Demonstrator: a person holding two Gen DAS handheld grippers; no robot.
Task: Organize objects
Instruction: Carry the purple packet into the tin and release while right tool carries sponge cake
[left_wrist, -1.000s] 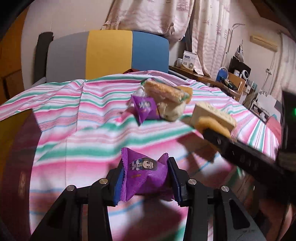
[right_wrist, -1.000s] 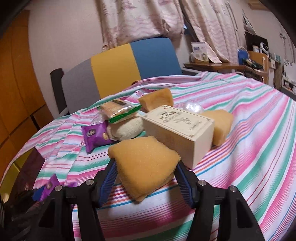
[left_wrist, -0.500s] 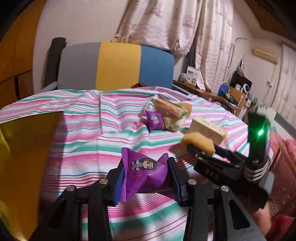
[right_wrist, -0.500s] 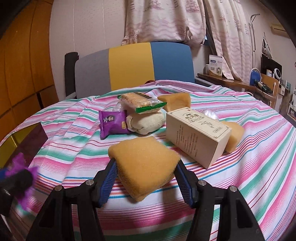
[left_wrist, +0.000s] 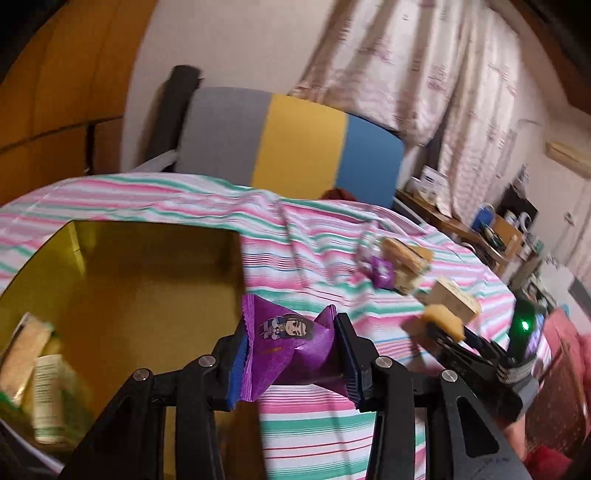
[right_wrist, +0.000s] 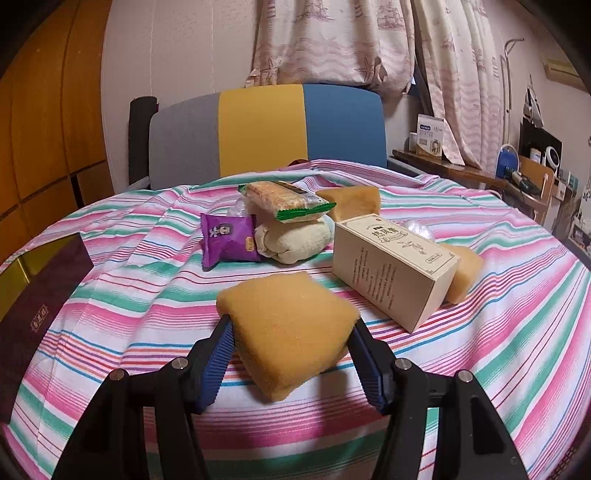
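My left gripper (left_wrist: 293, 354) is shut on a purple snack packet (left_wrist: 286, 350) and holds it at the right edge of an open gold-lined box (left_wrist: 140, 280). The box holds a wafer pack (left_wrist: 29, 339) and a small carton (left_wrist: 48, 398). My right gripper (right_wrist: 290, 354) is shut on a yellow sponge (right_wrist: 288, 328) above the striped tablecloth (right_wrist: 517, 314); it also shows in the left wrist view (left_wrist: 443, 325). Behind it lie a second purple packet (right_wrist: 229, 240), a wafer pack (right_wrist: 284, 201), a cream cloth roll (right_wrist: 295, 238), a beige carton (right_wrist: 391, 262) and two more sponges (right_wrist: 351, 203).
A grey, yellow and blue chair back (right_wrist: 266, 133) stands behind the table. The box's dark lid (right_wrist: 33, 317) lies at the table's left edge. A cluttered side desk (right_wrist: 517, 177) is at the right, and curtains (right_wrist: 332, 40) hang behind.
My left gripper has swung left with the purple packet, from over the tablecloth to the edge of the gold box. My right gripper has drawn back slightly, still gripping the sponge.
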